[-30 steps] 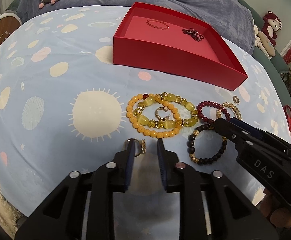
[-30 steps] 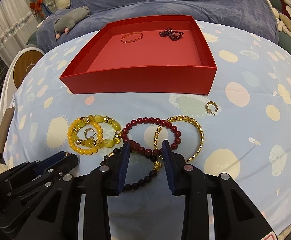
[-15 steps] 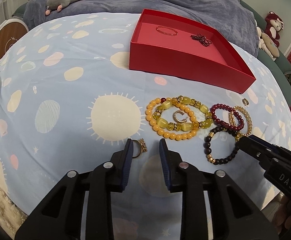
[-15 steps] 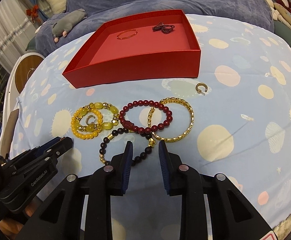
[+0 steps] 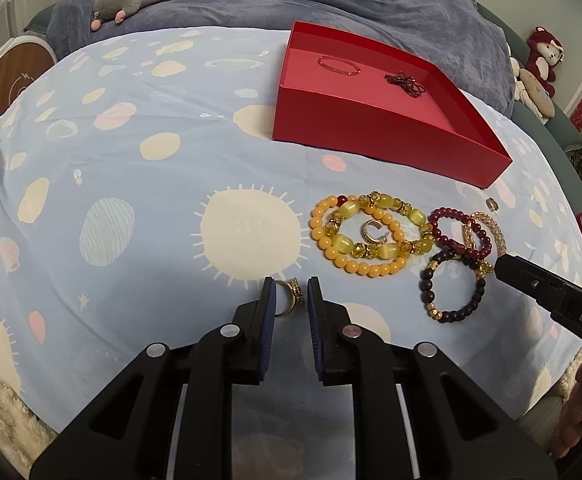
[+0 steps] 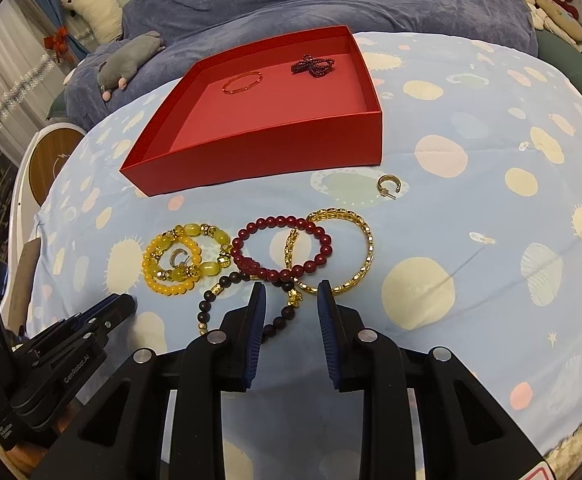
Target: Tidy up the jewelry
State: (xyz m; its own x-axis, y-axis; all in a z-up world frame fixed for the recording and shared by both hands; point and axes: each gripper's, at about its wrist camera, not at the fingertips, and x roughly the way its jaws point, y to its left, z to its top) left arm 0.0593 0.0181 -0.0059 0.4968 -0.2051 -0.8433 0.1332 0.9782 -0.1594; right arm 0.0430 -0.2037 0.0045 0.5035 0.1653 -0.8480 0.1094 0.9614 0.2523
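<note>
Now your blue planet-print cloth (image 5: pixel 131 184) carries the open red cardboard box (image 5: pixel 371 128) at 1 o'clock in the left wrist view. It holds only a thin pink bangle (image 5: pixel 339 66) and a dark beaded strand (image 5: pixel 405 80), so most of the sorting is left.

Your right gripper (image 6: pixel 291 292) has drawn back from the bracelet pile and its jaws have spread wider, holding nothing. The black bead bracelet (image 6: pixel 227 292) lies just ahead of them, overlapped by the dark red bead bracelet (image 6: pixel 283 248) and the gold chain bangle (image 6: pixel 355 252). The two yellow bead bracelets (image 6: pixel 179 260) sit at 10 o'clock.

Your left gripper (image 5: pixel 291 286) has narrowed its jaws to a slim gap around the small gold ring (image 5: pixel 287 300), which rests on the cloth against the left finger, apparently not yet pinched. That suggests the ring goes into the box next. A tiny gold hoop earring (image 6: pixel 389 186) waits near the box at 1 o'clock.
</note>
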